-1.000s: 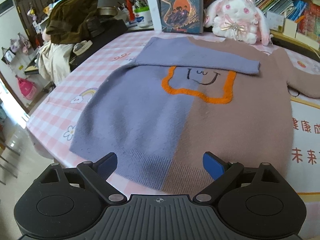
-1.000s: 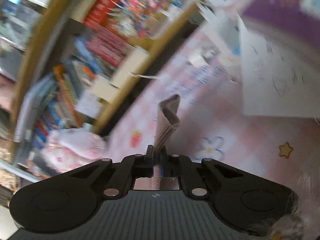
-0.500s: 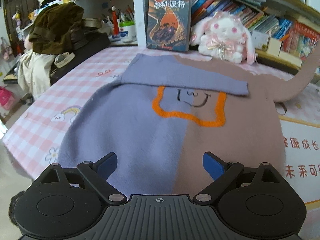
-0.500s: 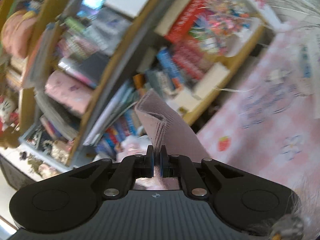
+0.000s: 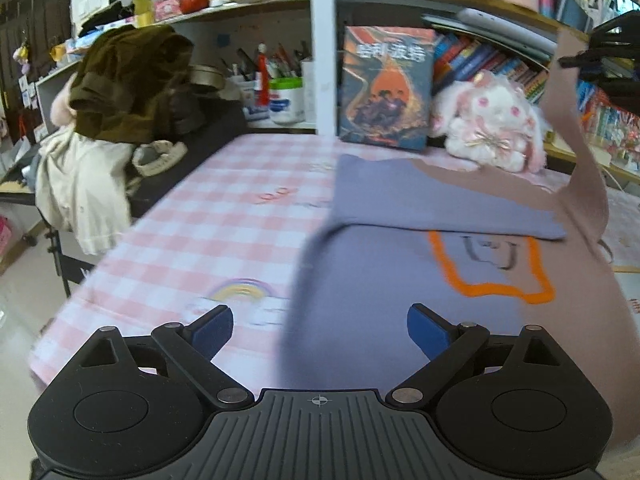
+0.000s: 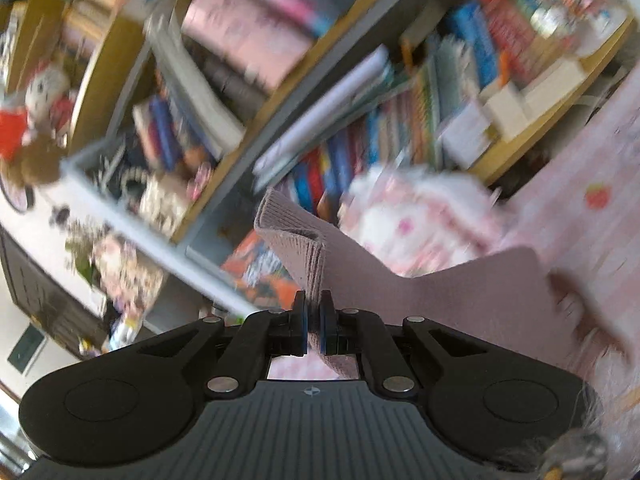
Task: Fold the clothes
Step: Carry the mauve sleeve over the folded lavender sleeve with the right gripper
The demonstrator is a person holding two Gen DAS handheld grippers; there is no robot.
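Note:
A knit sweater point(image 5: 400, 280), half lavender and half dusty pink with an orange-outlined face patch, lies flat on the pink checked tablecloth point(image 5: 224, 224). Its lavender sleeve point(image 5: 432, 204) is folded across the chest. The pink sleeve point(image 5: 572, 128) rises off the table at the right, up to my right gripper point(image 5: 600, 60). In the right wrist view that gripper point(image 6: 314, 316) is shut on the sleeve's ribbed cuff point(image 6: 292, 236). My left gripper point(image 5: 320, 326) is open above the sweater's lower left edge, with nothing between its blue pads.
A plush rabbit point(image 5: 492, 120) and a standing book point(image 5: 384, 88) sit at the table's far edge before crowded bookshelves point(image 6: 360, 80). A brown and cream clothes pile point(image 5: 120, 120) hangs at the left. The table's left edge drops to the floor point(image 5: 24, 280).
The right gripper has lifted the pink sleeve off the table and carried it up and toward the sweater. The left gripper has slid left, so more tablecloth and the clothes pile show.

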